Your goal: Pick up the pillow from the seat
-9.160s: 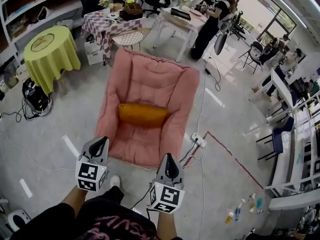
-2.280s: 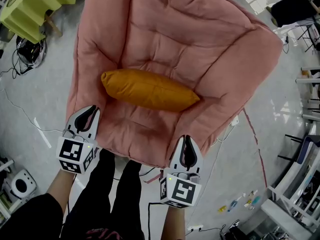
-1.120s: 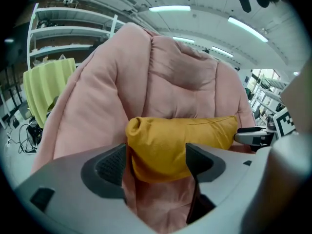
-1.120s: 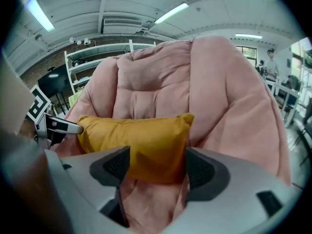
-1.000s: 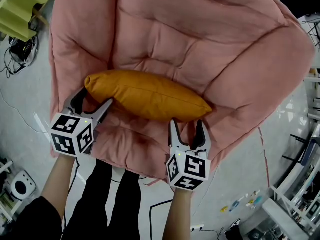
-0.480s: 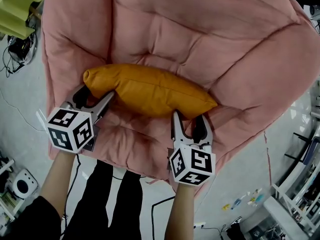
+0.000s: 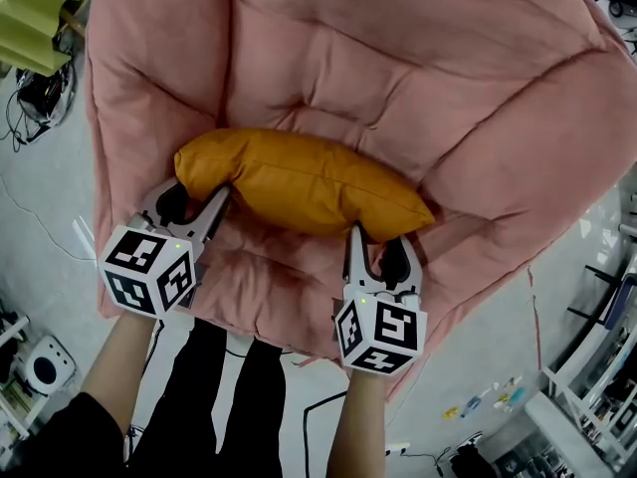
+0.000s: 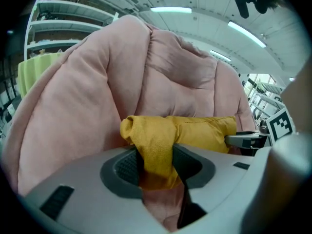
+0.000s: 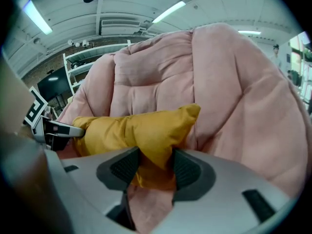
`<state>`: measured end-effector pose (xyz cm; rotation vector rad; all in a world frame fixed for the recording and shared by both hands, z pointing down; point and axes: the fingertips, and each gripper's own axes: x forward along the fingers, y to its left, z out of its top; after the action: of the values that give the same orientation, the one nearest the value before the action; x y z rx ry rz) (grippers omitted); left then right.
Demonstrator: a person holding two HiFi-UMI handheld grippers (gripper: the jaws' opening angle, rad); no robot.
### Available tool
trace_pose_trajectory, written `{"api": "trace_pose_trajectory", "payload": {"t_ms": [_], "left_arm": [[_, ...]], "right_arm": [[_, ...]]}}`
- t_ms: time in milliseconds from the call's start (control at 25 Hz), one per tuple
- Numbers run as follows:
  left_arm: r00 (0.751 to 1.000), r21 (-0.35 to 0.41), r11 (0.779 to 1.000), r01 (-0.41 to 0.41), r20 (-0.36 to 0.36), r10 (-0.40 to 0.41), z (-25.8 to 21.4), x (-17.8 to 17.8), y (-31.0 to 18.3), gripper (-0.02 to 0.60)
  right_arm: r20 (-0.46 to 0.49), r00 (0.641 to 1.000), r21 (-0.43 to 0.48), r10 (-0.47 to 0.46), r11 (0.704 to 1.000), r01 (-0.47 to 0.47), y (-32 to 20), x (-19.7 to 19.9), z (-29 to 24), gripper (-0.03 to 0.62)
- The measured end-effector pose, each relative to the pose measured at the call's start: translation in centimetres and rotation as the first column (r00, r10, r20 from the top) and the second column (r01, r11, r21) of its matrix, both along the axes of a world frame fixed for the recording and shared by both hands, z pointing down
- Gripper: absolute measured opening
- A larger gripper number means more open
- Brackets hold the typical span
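Matt mustard cloth pillow [image 7: 299, 182], soft quilted pink fabric seat [image 7: 398, 68], glossy grey floor [image 7: 592, 267]

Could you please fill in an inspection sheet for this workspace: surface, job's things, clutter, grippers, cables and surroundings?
surface: pink cushioned seat on a grey floor.
job's things: orange pillow lying across the seat.
clutter: small floor items, too small to name.
grippers: left gripper shut on the pillow's left end, right gripper on its right end; both have just been closing.
cables: black cable on the floor.
surroundings: yellow-green tablecloth, upper left.
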<state>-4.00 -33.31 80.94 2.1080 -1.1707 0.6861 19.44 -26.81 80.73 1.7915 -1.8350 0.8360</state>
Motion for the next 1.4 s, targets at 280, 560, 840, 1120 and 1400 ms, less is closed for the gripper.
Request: {"api": "trace_pose_trajectory", "payload": {"t_ms": [280,560,840,1120,1400], "left_arm": [[1.000,0.024,1.000,-0.013,0.005,0.012,-0.8,-0.1,0.7,0.183],[1.000,0.049,0.999,-0.023,-0.003,0.023,-2.6,0.0,1.5,0.181],[0.999,0.072,0.997,-0.033,0.005,0.033,-4.8,-0.6,2.2,0.181],[1.000,0.094,0.995,-0.021,-0.003,0.021,-8.0,-1.4,3.4,0.181],[1.000,0.137,0.991,-0.015,-0.014,0.017,-12.6,-1.8,4.4,0.181]], "right_arm": [[-0.026,1.000,0.007,0.000,1.000,0.001,0.8,-0.1,-0.6,0.224],[-0.050,0.999,0.028,-0.001,1.000,0.002,1.7,0.0,-2.5,0.224],[-0.056,0.998,0.044,0.003,0.999,-0.001,2.6,-0.7,-4.5,0.224],[-0.067,0.998,0.080,-0.006,0.997,0.012,3.7,-1.4,-7.9,0.224],[-0.072,0.997,0.126,-0.006,0.992,0.015,4.6,-1.8,-12.4,0.224]]}}
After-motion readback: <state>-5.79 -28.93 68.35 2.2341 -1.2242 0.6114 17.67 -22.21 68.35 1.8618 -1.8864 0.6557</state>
